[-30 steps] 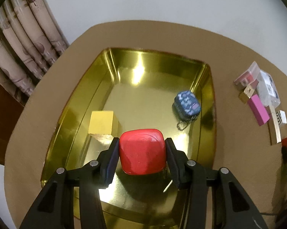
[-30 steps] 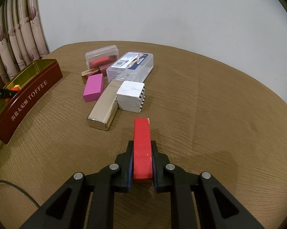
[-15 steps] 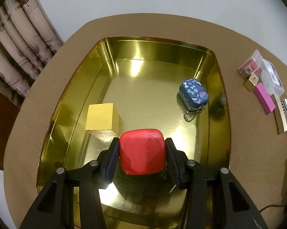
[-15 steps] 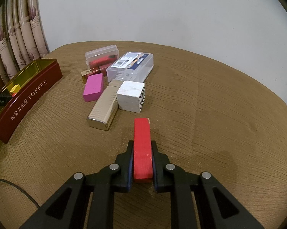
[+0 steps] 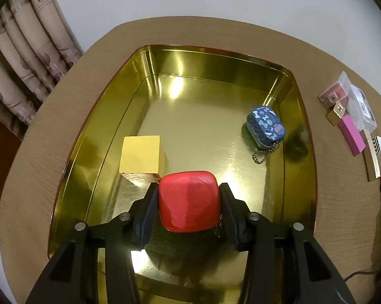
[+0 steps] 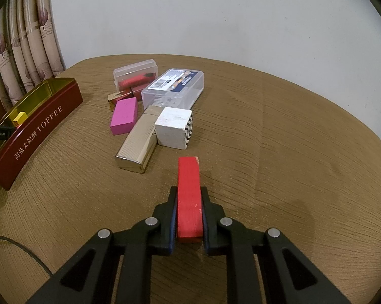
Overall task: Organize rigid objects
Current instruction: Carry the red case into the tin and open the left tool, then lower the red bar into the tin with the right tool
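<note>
- The left hand-held gripper is clamped on a rounded red square case, pads pressing its two sides, hanging over the near end of the gold-lined metal toffee tin. My guess is it's about to be set down in there, since that tin looks like the collecting spot.
- Already in the tin: a yellow wooden cube at the left, just beyond the red case, and a small blue patterned tin with a ball chain at the upper right near the wall. Plenty of bare floor between them, so the cube is the only thing close enough to bump.
- The right hand-held gripper is closed tight on a flat red block, held edge-up so the thin sides sit between the pads. It's low over the brown cloth-covered worktop, probably waiting its turn.
- Still out on the worktop, centre of the right view: a pink block, a ribbed silver metal case, a white cube with striped side, a small gold clasp piece, and two clear plastic boxes behind them. All bunched up and touching, so picking one will likely nudge its neighbours.
- The tin sits at the left edge there, red outside with "TOFFEE" lettering; curtains behind it.
</note>
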Demonstrator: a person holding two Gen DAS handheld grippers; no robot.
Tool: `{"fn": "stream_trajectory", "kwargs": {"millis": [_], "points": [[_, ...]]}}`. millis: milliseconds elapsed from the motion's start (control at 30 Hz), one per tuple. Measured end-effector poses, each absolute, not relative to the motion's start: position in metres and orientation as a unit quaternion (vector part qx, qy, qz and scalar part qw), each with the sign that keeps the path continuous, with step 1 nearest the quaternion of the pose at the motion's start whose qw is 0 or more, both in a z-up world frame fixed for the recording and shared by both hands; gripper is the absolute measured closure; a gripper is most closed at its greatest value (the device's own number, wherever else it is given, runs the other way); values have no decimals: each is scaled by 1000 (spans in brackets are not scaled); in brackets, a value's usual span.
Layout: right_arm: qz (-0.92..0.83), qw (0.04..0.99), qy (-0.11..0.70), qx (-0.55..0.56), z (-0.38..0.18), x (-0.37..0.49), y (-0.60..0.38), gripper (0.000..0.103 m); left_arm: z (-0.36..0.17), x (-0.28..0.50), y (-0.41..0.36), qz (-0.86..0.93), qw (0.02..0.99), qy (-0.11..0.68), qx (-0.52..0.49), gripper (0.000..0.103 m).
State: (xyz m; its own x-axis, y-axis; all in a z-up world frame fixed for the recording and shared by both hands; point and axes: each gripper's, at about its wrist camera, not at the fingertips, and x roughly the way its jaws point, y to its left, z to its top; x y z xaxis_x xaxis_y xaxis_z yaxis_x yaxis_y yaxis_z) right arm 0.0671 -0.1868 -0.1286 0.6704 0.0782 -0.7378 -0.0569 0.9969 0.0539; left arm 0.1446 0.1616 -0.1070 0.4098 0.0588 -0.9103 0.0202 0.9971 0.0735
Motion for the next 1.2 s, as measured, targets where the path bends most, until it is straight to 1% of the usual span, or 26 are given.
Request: {"fn": "stream_trajectory", "kwargs": {"millis": [233,433,567,800,867,1067,1200], "points": [[36,914,404,10,-128,67,-187,88,-107,144,163,2,844,536,40,57],[35,914,404,5,-129,68,-186,88,-95,136,159,-3,855,516,49,50],[31,914,404,-2,-128,68,-186,88,-80,127,156,4,868,493,56,39],[13,911,412,-1,-123,64,-179,88,-70,117,167,30,873,485,45,29],[12,911,413,2,-121,60,-176,88,-66,117,172,31,874,484,34,24],[19,917,399,1,-99,56,-157,88,-55,118,187,48,879,473,17,20],[47,922,385,-21,-81,58,-124,88,-49,117,199,56,882,468,-1,18]]}}
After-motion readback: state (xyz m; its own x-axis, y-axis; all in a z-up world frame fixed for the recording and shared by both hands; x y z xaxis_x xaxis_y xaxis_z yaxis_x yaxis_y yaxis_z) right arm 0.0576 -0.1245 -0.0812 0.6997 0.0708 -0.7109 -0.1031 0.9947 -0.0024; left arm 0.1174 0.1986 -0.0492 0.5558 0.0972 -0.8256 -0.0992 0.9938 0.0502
